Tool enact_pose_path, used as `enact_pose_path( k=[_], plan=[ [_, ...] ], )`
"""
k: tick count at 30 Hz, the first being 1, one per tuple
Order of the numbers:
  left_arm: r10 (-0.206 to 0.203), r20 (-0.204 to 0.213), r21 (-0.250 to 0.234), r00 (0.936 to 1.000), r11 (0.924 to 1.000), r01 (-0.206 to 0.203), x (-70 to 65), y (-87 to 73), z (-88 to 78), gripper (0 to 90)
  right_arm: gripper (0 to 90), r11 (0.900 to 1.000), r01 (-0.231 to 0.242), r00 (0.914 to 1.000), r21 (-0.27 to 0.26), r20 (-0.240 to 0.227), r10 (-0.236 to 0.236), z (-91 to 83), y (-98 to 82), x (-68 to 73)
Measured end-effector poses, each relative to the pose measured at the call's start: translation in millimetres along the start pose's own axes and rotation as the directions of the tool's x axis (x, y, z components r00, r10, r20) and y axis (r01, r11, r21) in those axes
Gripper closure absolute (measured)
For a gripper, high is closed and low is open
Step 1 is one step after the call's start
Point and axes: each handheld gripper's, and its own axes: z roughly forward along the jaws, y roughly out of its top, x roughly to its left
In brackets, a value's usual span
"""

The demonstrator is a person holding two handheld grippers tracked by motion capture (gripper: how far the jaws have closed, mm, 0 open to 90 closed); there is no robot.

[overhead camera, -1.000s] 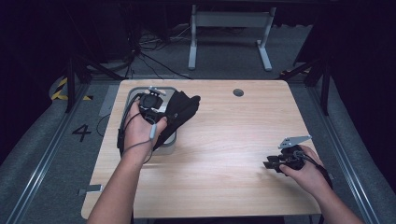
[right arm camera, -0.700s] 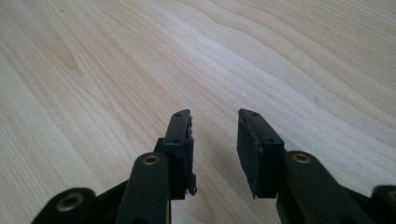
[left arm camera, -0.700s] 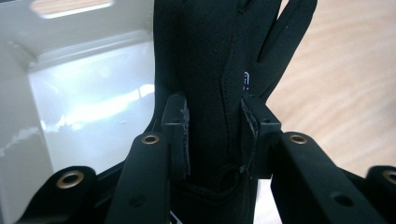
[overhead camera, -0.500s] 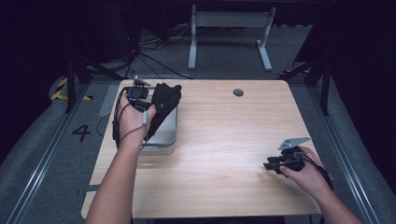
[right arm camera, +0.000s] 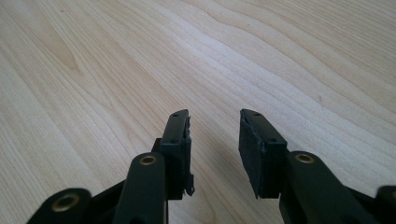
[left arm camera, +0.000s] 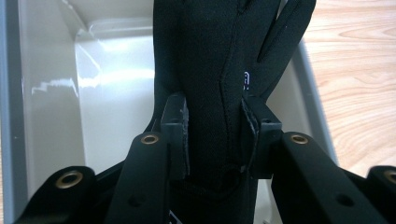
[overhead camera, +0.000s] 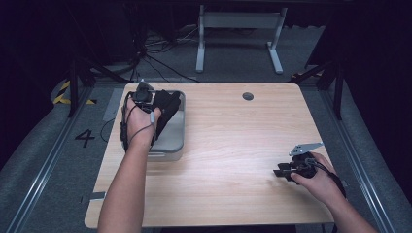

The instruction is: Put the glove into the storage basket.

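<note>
Hanging over a grey bin (overhead camera: 171, 141) at the bench's (overhead camera: 233, 141) far left, a black glove (left arm camera: 210, 70) is clamped in the left claw (left arm camera: 215, 135), while the right claw (right arm camera: 215, 144), just widening, gapes empty above bare wood.

Black glove (left arm camera: 205, 70) hangs over grey bin (left arm camera: 51, 93), seemingly limp.

High view overhead – gripper views close, tabletop (overhead camera: 233, 145) shared.

room: dark | floor (overhead camera: 43, 160): grey | table (overhead camera: 233, 141): light wood | metal stand (overhead camera: 238, 29) behind
</note>
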Motion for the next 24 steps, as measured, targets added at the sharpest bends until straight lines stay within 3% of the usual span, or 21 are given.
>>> enact_pose_path(
  k=[5, 12, 18, 21, 24],
  plan=[
    [-0.03, -0.002, 0.042, 0.9995, 0.9987, 0.03, 3.8, -0.8, 10.6, 66.4, 63.8, 1.0, 0.0, 1.0, -0.009, -0.002, 0.0, -1.2, 0.0, 1.4],
    [-0.04, -0.021, 0.098, 0.999, 0.9943, 0.042, 11.3, -4.7, 27.1, 66.1, 63.6, 1.0, -0.008, 1.0, -0.013, 0.002, 0.008, -4.1, -2.1, 0.9],
    [-0.074, -0.028, 0.122, 0.9969, 0.9896, 0.077, 17.4, -6.3, 37.8, 65.6, 63.4, 1.0, -0.011, 0.9999, -0.02, 0.006, 0.011, -5.7, -2.1, 0.2],
    [-0.054, -0.025, 0.134, 0.9982, 0.9894, 0.057, 18.7, -7.1, 43.1, 59.2, 63.3, 1.0, -0.01, 0.9999, -0.021, 0.005, 0.01, -5.5, -1.7, 0.5],
    [-0.03, -0.026, 0.105, 0.9992, 0.9939, 0.032, 20.4, -8.5, 44.8, 46.5, 62.4, 1.0, -0.009, 1.0, -0.022, 0.005, 0.009, -5.5, -1.6, 0.1]
  ],
)
